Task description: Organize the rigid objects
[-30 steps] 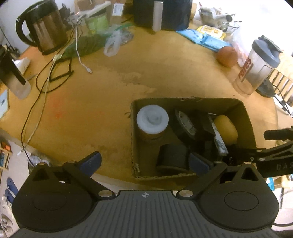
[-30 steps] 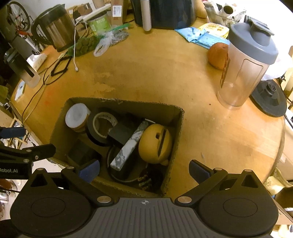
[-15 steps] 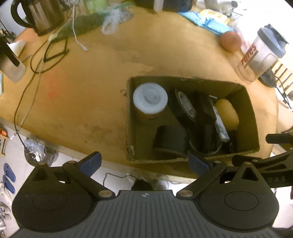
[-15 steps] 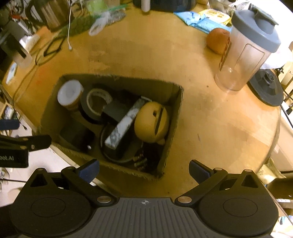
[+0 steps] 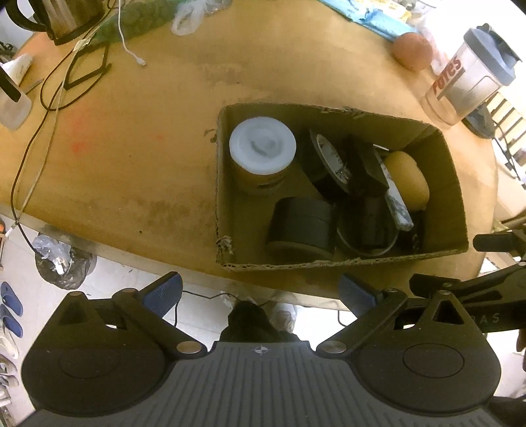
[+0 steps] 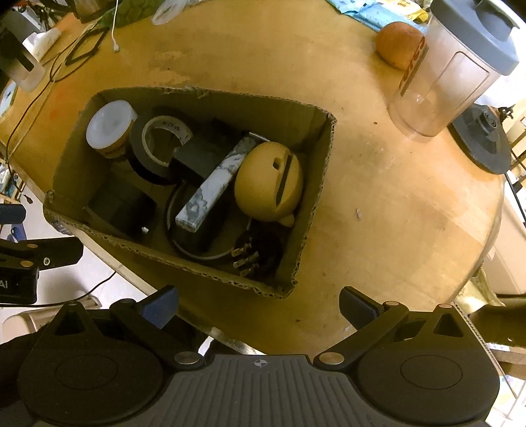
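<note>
A cardboard box [image 5: 328, 113] [image 6: 315, 184] sits on the round wooden table near its front edge. Inside are a white-lidded jar [image 5: 262, 146] [image 6: 110, 123], a black tape roll [image 5: 325, 157] [image 6: 154, 144], a dark cylinder [image 5: 300, 225] [image 6: 121, 205], a marbled bar [image 6: 215, 184], a yellow rounded object [image 5: 407, 179] [image 6: 269, 182] and other dark parts. My left gripper [image 5: 259, 294] is open and empty, held back above the table's front edge. My right gripper [image 6: 258, 305] is open and empty, just in front of the box.
A shaker bottle [image 5: 470, 78] [image 6: 453, 65], an orange [image 5: 412, 51] [image 6: 399, 44] and blue packets stand at the far right. A kettle [image 5: 62, 16], cables [image 5: 49, 85] and bags lie at the far left. The floor shows below the table edge.
Both grippers have pulled back and risen away from the box. The left fingers, which were at the box's front wall, are now off the table edge. Both stay open.
</note>
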{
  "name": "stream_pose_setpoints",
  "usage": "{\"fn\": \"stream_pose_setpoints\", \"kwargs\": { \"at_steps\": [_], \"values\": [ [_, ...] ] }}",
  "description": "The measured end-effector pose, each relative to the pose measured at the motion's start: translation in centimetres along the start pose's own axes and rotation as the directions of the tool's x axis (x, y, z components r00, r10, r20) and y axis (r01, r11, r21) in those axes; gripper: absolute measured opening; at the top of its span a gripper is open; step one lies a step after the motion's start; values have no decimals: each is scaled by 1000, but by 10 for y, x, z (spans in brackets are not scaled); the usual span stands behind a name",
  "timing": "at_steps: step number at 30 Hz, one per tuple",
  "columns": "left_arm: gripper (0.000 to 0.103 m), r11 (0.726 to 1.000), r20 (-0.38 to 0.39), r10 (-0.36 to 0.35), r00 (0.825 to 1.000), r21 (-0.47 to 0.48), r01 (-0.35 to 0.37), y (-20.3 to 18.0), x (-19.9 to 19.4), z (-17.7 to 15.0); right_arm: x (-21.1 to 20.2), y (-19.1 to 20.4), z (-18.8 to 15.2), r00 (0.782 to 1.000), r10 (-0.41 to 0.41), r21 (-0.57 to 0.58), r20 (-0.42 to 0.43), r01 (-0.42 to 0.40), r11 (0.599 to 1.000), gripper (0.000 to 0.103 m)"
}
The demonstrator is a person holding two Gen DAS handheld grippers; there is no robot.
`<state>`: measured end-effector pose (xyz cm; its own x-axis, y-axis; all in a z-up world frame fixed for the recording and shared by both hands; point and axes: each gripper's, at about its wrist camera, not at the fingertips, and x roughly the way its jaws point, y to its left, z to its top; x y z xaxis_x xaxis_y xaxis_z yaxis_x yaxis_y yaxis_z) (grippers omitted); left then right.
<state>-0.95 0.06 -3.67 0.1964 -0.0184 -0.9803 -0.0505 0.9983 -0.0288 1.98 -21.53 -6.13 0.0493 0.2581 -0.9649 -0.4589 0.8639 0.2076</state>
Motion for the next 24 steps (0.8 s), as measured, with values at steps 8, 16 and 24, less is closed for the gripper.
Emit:
{"fn": "stream_pose_setpoints", "kwargs": {
  "at_steps": [8, 16, 24],
  "values": [
    [103, 1000, -3, 2, 1000, -2, -2, 1, 0, 0, 1, 2, 0, 1000, 1, -2, -6, -1, 1000, 103],
    [103, 1000, -1, 1, 1000, -7, -1, 4, 1, -1, 3, 4, 3, 1000, 5, -2, -9, -5, 1000, 103],
    [103, 1000, 15, 3, 1000, -5, -3, 2, -2, -2, 2, 1, 3, 1000, 5, 9, 4, -5, 1000, 103]
  ]
}}
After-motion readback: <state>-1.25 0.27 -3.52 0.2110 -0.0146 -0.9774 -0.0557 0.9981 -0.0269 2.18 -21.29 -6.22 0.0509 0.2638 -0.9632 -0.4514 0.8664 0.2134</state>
